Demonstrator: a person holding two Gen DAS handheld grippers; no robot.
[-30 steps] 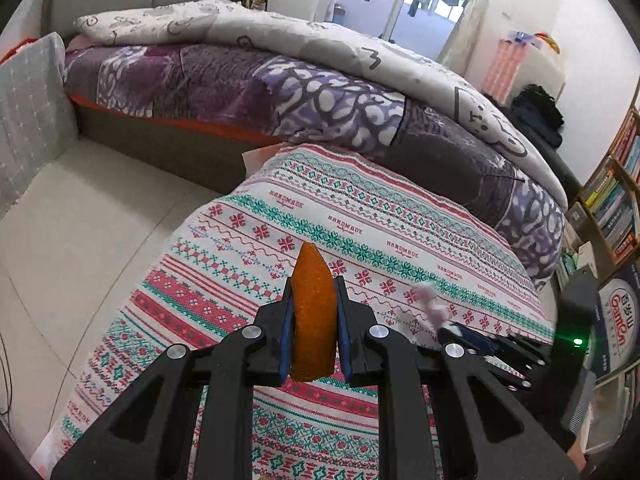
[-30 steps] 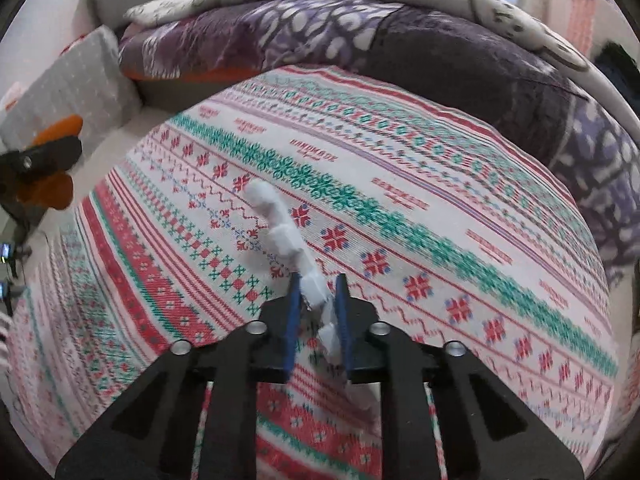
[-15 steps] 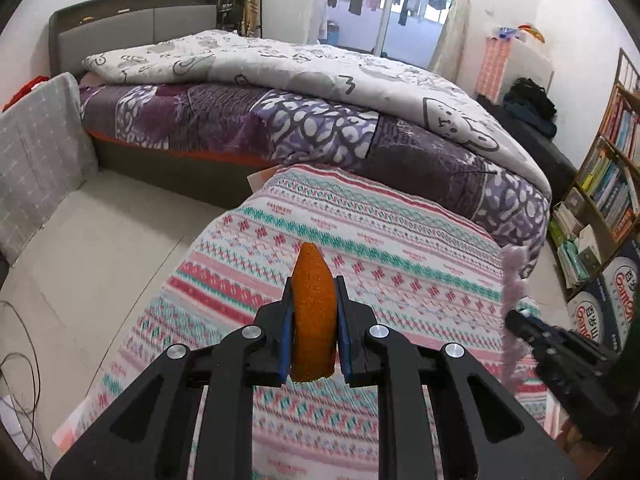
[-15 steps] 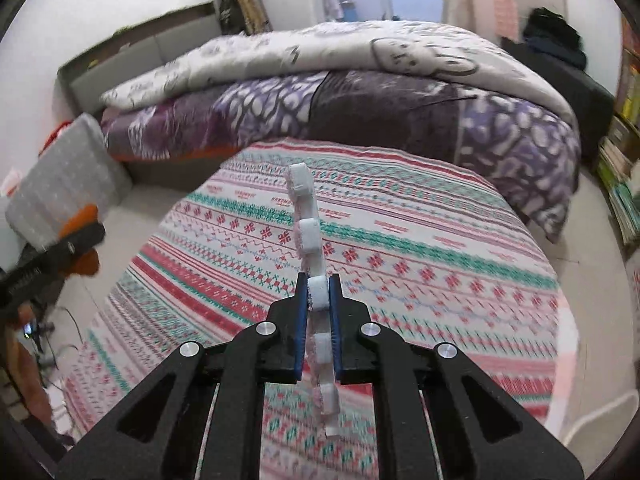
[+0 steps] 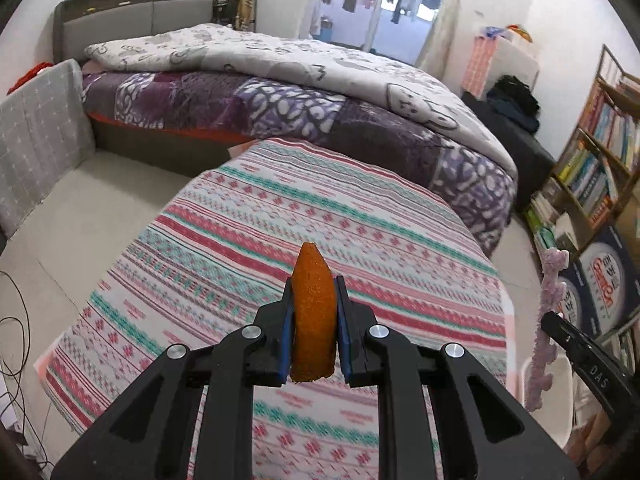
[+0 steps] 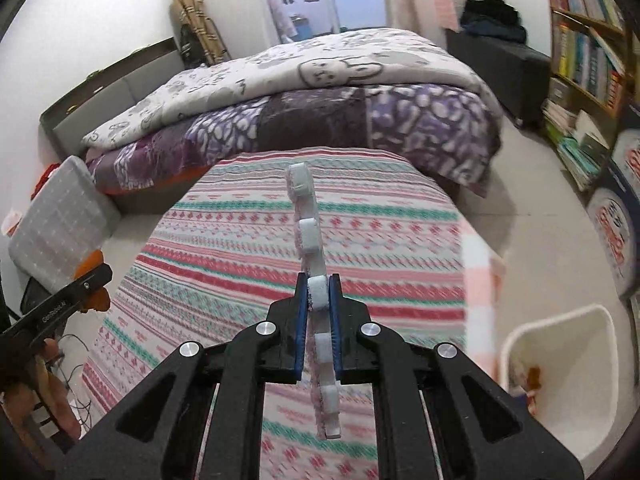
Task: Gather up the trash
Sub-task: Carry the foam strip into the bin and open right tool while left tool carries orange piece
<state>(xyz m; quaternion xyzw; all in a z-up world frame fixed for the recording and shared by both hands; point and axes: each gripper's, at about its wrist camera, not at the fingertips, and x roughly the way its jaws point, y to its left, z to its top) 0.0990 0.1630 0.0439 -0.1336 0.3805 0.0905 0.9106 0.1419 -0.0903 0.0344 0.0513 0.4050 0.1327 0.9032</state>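
My left gripper (image 5: pixel 313 320) is shut on an orange foam piece (image 5: pixel 313 308), held above the table with the striped patterned cloth (image 5: pixel 280 232). My right gripper (image 6: pixel 319 304) is shut on a long white-pink notched foam strip (image 6: pixel 306 216), which stands upright between its pads. The strip also shows at the right of the left wrist view (image 5: pixel 546 312), with the right gripper (image 5: pixel 576 344) beside it. The orange piece in the left gripper shows at the left of the right wrist view (image 6: pixel 94 280). A white trash bin (image 6: pixel 568 368) stands on the floor at the lower right.
A bed with purple and grey quilts (image 5: pixel 304 92) lies beyond the table. A grey padded panel (image 5: pixel 36 128) stands at the left. Bookshelves (image 6: pixel 588 56) and boxes (image 5: pixel 604 284) line the right wall. Cables (image 5: pixel 16 320) lie on the floor at the left.
Both grippers have risen and pulled back from the cloth with their pieces. The right gripper lifted the foam strip off the table, and the white bin has come into its view.
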